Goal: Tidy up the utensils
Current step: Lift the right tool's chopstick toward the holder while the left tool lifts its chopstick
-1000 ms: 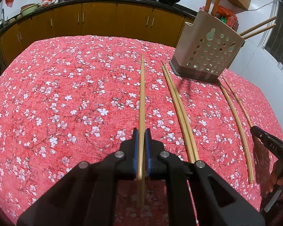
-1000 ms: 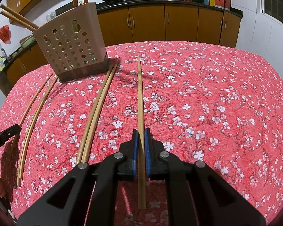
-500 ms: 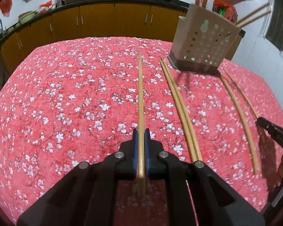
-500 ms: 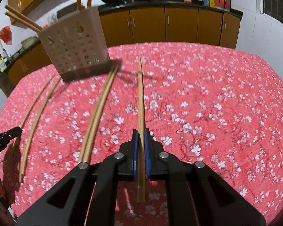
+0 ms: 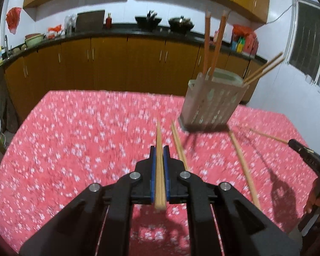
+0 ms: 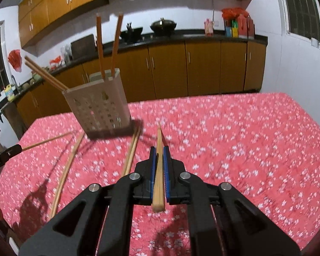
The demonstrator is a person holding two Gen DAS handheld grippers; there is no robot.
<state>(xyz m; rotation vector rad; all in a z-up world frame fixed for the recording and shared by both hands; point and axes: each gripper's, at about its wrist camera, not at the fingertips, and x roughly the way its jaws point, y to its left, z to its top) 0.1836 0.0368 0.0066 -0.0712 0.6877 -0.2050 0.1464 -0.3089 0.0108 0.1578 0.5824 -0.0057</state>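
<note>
Each tool, left and right, pinched a pale wooden chopstick; best kept level toward the perforated beige holder.

You stood in a white-tiled kitchen: brown cabinets under a dark counter, barred window at right.
</note>
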